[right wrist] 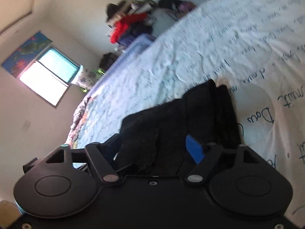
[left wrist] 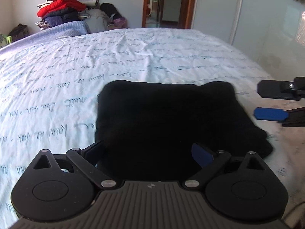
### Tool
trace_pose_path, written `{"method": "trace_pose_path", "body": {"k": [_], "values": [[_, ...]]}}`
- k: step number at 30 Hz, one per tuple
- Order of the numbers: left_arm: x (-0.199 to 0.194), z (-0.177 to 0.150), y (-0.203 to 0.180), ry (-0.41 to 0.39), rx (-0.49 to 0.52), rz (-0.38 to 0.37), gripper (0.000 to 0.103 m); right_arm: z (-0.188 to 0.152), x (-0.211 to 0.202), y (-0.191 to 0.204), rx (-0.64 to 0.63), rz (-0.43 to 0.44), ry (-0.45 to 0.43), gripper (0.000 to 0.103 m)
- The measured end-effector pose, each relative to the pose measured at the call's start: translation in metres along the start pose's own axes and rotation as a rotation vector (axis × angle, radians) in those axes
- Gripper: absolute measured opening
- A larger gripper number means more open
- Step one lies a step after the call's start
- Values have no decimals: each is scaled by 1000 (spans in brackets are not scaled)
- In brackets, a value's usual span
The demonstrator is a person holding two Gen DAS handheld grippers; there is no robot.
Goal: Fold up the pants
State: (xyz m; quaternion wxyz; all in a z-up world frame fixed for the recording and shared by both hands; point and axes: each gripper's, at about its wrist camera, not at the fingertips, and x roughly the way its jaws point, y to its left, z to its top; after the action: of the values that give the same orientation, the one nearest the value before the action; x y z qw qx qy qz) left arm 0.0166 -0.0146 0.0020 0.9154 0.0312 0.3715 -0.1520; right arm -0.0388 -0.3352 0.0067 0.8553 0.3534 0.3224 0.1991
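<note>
Pants [left wrist: 167,118] lie in compact fold on bed [left wrist: 76,72]. Left gripper [left wrist: 150,150], right gripper [right wrist: 154,145]: fingers spread wide, holding nothing. Judged final step; next, pull clear or smooth.

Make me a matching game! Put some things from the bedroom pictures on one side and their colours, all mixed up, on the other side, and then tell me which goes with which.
Things:
1. folded pants
2. bed sheet
3. puffy jacket on the clothes pile
4. pad on the right gripper's finger

Colours:
A. red
B. white with blue handwriting
C. black
D. blue

Pairs: 1-C, 2-B, 3-A, 4-D
</note>
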Motion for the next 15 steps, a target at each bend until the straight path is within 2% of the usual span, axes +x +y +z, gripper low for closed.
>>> {"method": "trace_pose_path", "body": {"k": [2,4,5,7,8,10,12,15], "values": [[-9,-18,-8,-20,34,-21,102,-16,0,-8,25,11,27,88],[-3,-39,-20,-31,144,18,103,-35,10,-32,62,7,63,85],[-1,-45,-24,-37,191,37,103,-38,5,-40,90,49,16,85],[0,-47,-32,-29,274,70,101,-28,2,-44,188,64,34,84],[-4,-43,-33,-26,278,67,100,-20,-2,-41,202,53,38,85],[-15,-29,-24,-32,236,14,96,-2,-13,-28,170,49,-15,86],[-29,-8,-14,-88,178,-64,97,15,-20,-16,133,88,-60,88],[-29,34,-5,-170,126,-116,100,39,-7,-7,128,115,-81,89]]}}
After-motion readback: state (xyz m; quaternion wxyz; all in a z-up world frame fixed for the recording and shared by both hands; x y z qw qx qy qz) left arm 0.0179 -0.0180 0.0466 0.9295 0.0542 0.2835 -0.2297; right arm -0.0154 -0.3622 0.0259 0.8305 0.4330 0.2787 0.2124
